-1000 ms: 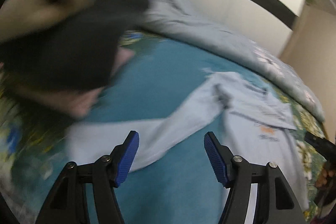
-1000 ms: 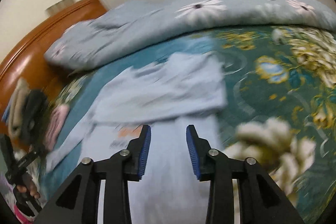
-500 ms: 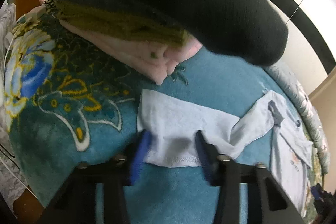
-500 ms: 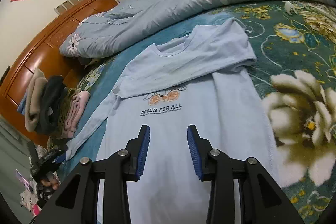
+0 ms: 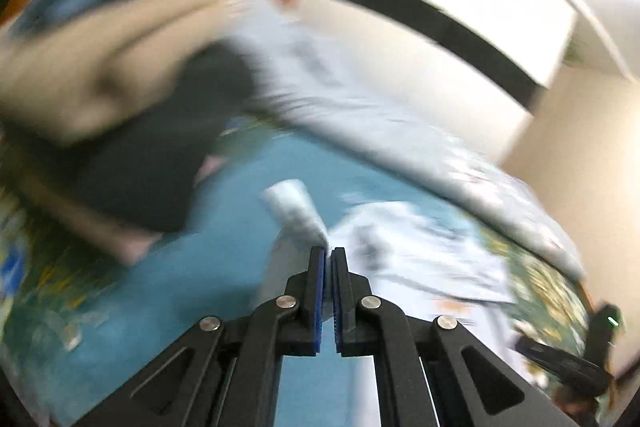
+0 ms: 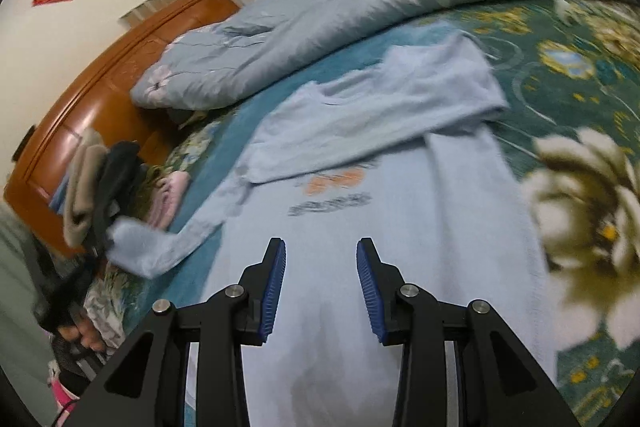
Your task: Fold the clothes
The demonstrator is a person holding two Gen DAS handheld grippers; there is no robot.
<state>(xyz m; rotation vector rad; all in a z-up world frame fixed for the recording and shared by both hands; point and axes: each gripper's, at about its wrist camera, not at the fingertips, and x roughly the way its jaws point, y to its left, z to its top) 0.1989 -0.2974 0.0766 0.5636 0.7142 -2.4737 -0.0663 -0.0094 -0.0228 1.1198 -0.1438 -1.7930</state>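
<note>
A light blue long-sleeved shirt (image 6: pixel 400 211) lies front up on the bed, its right sleeve folded across the chest. My left gripper (image 5: pixel 329 255) is shut on the cuff of the other sleeve (image 5: pixel 298 213), which is lifted off the teal blanket; that view is blurred. In the right wrist view the raised sleeve (image 6: pixel 160 243) hangs at the left, with the left gripper (image 6: pixel 100 247) behind it. My right gripper (image 6: pixel 321 259) hovers open over the shirt's lower body, nothing between its fingers.
A stack of folded clothes (image 6: pixel 104 187), beige, black and pink, sits by the wooden headboard (image 6: pixel 92 107). A bunched blue floral quilt (image 6: pixel 360 15) lies along the far side of the bed. The floral blanket (image 6: pixel 580 187) spreads to the right.
My left gripper went down to the sleeve cuff, closed on it and lifted it off the blanket. The right gripper drifted slightly over the shirt and stayed open.
</note>
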